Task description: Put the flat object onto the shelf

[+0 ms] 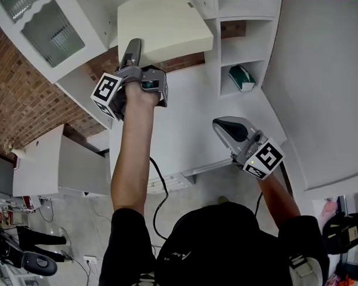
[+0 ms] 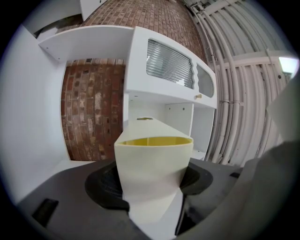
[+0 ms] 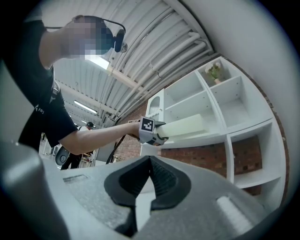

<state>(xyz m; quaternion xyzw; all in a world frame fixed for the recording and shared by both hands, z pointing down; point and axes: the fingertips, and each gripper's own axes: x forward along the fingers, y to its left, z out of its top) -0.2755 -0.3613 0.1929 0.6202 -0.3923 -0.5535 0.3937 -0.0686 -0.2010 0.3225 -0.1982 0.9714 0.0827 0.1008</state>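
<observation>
The flat object [image 1: 162, 27] is a cream, hollow slab lying lengthways over the white shelf board [image 1: 81, 86]. My left gripper [image 1: 138, 59] is raised to it and shut on its near end. In the left gripper view the slab [image 2: 152, 159] fills the gap between the dark pads [image 2: 105, 187], its yellow inside showing. The right gripper view shows the slab [image 3: 185, 127] resting along the shelf board [image 3: 211, 139] in front of the brick wall. My right gripper [image 1: 226, 129] hangs lower and to the right, away from the shelf, shut [image 3: 149, 161] with nothing in it.
A white shelf unit with open cubbies [image 1: 244, 48] stands to the right; one holds a green and white item [image 1: 243, 78]. A small plant [image 3: 214, 70] sits in an upper cubby. A cabinet with ribbed glass doors [image 2: 171, 65] is beside the slab. Cables run across the floor.
</observation>
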